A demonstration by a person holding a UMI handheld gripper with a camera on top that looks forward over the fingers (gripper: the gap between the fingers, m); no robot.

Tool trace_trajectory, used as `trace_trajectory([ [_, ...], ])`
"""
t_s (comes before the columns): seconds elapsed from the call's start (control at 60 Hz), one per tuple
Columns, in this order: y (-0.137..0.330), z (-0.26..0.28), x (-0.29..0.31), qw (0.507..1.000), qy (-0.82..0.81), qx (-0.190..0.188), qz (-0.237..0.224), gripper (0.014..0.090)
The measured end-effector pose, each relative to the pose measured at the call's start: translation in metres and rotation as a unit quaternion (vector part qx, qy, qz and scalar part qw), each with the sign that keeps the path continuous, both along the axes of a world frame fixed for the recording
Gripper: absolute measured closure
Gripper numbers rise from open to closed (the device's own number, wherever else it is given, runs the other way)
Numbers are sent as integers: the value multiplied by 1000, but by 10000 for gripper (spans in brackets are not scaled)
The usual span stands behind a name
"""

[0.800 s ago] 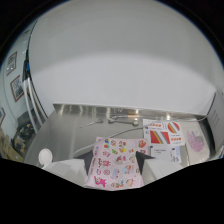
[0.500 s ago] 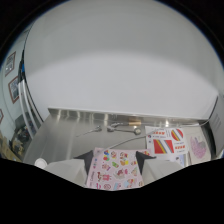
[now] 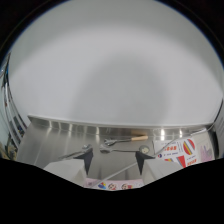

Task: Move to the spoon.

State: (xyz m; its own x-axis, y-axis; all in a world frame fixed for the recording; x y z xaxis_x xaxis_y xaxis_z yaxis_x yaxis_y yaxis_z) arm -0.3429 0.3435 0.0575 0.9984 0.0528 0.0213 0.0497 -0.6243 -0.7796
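I look out along my claw (image 3: 114,156) over a shiny, brushed-metal worktop (image 3: 55,142) that fills the lower middle of the frame. Above it, a plain, smooth pale wall (image 3: 115,65) takes up most of the view. Two dark pointed fingertips (image 3: 86,156) stand apart, with bare metal showing between them, so the claw is open and holds nothing. The spoon (image 3: 125,142) lies flat on the worktop just beyond the fingertips, slightly right of centre: a thin, silvery metal piece that ends in a pale, wood-coloured handle pointing right. Its bowl is hard to make out against the reflective surface. At lower right lie glossy printed sheets (image 3: 176,151) with red and white markings. A strip of colourful printed paper (image 3: 112,185) shows at the bottom centre.
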Motion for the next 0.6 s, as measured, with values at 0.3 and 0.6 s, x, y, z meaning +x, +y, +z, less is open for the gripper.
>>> trace_trajectory([
  [0.3,30,-25,8,1000,-9,-15,-9,221],
  [0.6,30,-25,6,1000,-7,-13,-7,224],
])
